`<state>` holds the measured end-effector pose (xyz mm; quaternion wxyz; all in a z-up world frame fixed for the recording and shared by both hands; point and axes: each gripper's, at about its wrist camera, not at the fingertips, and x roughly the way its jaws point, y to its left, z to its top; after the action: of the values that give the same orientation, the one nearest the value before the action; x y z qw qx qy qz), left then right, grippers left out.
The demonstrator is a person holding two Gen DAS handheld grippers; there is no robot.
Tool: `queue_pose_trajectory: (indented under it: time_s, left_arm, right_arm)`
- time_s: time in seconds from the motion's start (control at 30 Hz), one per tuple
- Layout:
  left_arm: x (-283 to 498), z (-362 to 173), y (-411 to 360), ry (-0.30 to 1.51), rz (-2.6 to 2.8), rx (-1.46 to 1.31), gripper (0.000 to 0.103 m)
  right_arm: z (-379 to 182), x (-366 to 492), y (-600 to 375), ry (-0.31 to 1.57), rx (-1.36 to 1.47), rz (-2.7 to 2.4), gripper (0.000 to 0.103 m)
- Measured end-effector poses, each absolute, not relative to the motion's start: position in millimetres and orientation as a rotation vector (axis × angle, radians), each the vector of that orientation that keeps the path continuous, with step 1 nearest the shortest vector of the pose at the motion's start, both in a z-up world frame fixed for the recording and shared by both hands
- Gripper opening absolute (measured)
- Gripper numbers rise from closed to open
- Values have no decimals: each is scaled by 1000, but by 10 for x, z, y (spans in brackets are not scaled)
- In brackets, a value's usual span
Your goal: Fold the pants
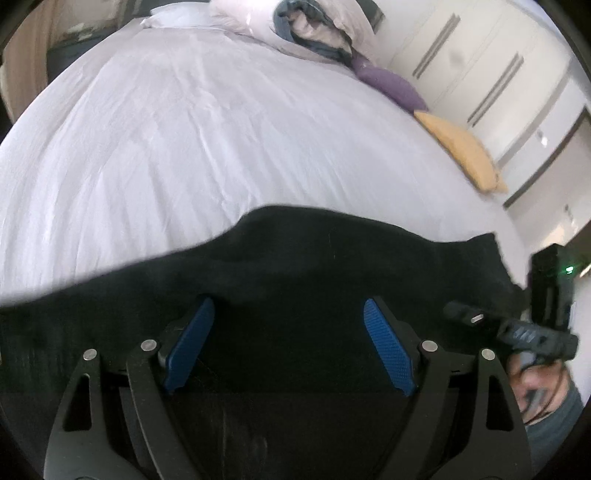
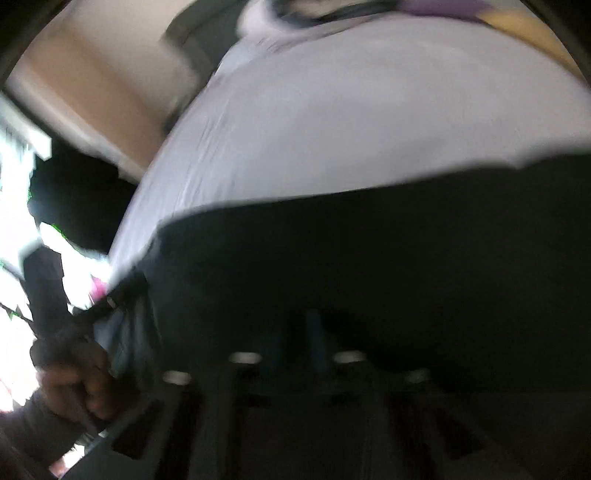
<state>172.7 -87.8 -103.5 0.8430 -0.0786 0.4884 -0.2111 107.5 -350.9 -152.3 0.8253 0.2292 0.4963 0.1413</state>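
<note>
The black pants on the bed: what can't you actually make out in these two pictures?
- Black pants: waistband and leg ends, left wrist view; cut off by the edges and hidden behind the left gripper.
- Right gripper: whether it pinches cloth, right wrist view; motion blur, dark against dark fabric.
- Pile of bedding: what it contains, left wrist view; too far and bunched.
- Hand: its grip, right wrist view; blurred.

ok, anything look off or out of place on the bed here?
Nothing damaged or spilled. The black pants lie unfolded across the near edge of the white bed. A purple cushion and a yellow one sit at its far edge. The right wrist view is motion-blurred.
</note>
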Motion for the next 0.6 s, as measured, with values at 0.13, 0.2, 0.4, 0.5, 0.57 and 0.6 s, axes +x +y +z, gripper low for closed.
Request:
queue_pose_trajectory:
  time_s: [0.13, 0.2, 0.4, 0.5, 0.57, 0.6]
  left_arm:
    - [2105, -1149, -940, 1065, -387, -133, 83]
    - [2198, -1108, -972, 1047, -353, -86, 83]
    - [1950, -866, -804, 1020, -367, -189, 83]
    - [1622, -883, -889, 1044, -439, -151, 83]
    - [1490, -1029, -856, 1077, -435, -119, 83]
    - [1480, -1077, -822, 1078, -434, -119, 83]
  right_arm:
    - [-1453, 764, -4278, 973, 600, 7, 0]
    - [-1343, 548, -4566, 935, 621, -140, 5]
    - [-1045, 66, -4423, 800, 758, 114, 45]
    - [-1261, 118, -4042, 865, 770, 287, 45]
    - [-1488, 125, -3960, 911, 760, 267, 25]
    - [-1560, 99, -4066, 886, 803, 246, 1]
